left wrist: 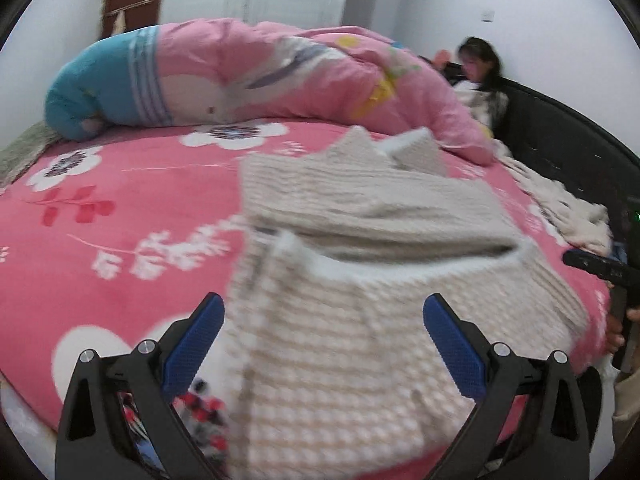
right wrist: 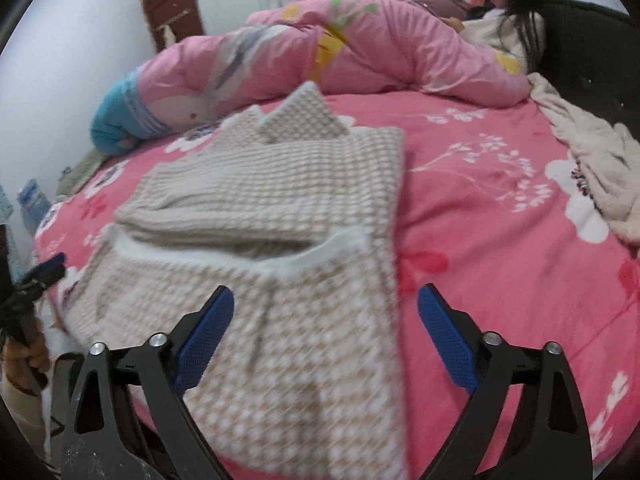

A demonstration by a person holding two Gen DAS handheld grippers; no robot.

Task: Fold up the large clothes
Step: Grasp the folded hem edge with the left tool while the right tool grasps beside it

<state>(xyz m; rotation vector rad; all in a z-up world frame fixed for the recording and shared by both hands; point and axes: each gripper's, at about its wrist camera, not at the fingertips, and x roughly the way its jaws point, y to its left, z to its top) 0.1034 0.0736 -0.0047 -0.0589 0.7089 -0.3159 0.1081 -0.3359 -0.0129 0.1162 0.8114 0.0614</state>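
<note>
Both tongs stand apart with nothing clamped: the left gripper (left wrist: 324, 320), blue pads wide, hangs over the near hem of the beige-and-white knitted sweater (left wrist: 360, 280), and the right gripper (right wrist: 326, 316) does the same from the other side, its pads spread just as wide and empty. Out from there, the sweater lies straight ahead of both, on the pink flowered bedsheet (left wrist: 100, 240), its long axis running away from the tongs toward the rolled pink quilt (left wrist: 280, 76); the far part looks already doubled over, a white-lined edge crossing midway. The left tongs sit over the garment's left border, the right tongs over its right border (right wrist: 394, 272), so neither is nearer. Any next fold, I'd judge, needs both to drop onto the near edge together. A person sits beyond the quilt, well apart.
</note>
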